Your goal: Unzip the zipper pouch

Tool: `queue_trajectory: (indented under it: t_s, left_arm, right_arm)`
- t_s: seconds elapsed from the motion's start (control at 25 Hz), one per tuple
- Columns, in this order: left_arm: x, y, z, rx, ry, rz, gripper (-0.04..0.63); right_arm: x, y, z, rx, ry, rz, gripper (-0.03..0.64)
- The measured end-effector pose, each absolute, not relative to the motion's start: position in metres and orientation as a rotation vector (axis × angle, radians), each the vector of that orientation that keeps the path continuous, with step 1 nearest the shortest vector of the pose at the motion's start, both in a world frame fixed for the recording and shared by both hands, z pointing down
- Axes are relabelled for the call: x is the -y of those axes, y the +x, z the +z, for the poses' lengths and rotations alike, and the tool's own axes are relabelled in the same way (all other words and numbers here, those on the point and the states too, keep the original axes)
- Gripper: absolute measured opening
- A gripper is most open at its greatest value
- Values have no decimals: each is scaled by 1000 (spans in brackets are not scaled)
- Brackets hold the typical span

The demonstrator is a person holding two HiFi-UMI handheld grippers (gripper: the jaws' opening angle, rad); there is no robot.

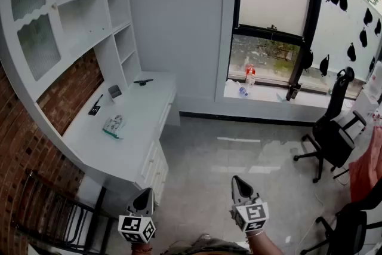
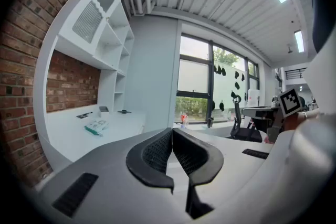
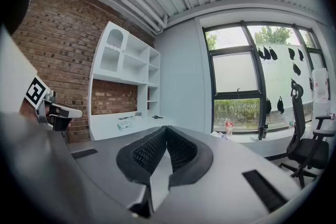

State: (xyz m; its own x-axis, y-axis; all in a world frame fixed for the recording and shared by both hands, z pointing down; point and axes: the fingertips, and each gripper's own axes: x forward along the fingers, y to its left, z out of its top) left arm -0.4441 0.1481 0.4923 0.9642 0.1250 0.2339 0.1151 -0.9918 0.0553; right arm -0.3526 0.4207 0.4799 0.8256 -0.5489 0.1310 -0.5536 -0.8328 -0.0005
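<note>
White worktop by the brick wall carries the zipper pouch, well apart from the left gripper and right gripper, both clenched empty, so the approach probably comes first.

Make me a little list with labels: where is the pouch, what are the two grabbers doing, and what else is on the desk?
Pouch: pale zipper pouch with a green edge, lying on the white desk, untouched
Left gripper: jaws together, holding nothing, away from the desk
Right gripper: jaws together, holding nothing
Also on desk: black handset-like object, small black object
</note>
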Motion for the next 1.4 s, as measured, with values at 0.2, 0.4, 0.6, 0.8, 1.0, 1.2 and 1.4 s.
queue_trajectory:
  t_s: [0.2,0.4,0.6,0.8,1.0,1.2,1.4]
  left_arm:
    - [-153,-442,493,-186,3076,368,3]
    - [-156,-443,495,-187,3073,383,3]
    - [-166,-442,490,-217,3075,315,3]
    - [-176,-441,488,-249,3061,269,3]
    - [-177,-435,483,-276,2993,219,180]
    - [-181,-433,473,-289,2930,123,263]
    - [-192,-425,474,-357,2929,136,354]
  right_arm:
    - [-426,-351,484,895,2959,201,2]
    - [-427,-352,488,896,2949,212,2]
    - [-434,-352,487,896,2981,175,1]
    - [-441,-351,495,878,2988,197,3]
    - [-436,-348,492,939,2995,188,183]
    - [-431,-347,494,1020,2984,197,304]
    - [-424,-343,495,1084,2956,199,399]
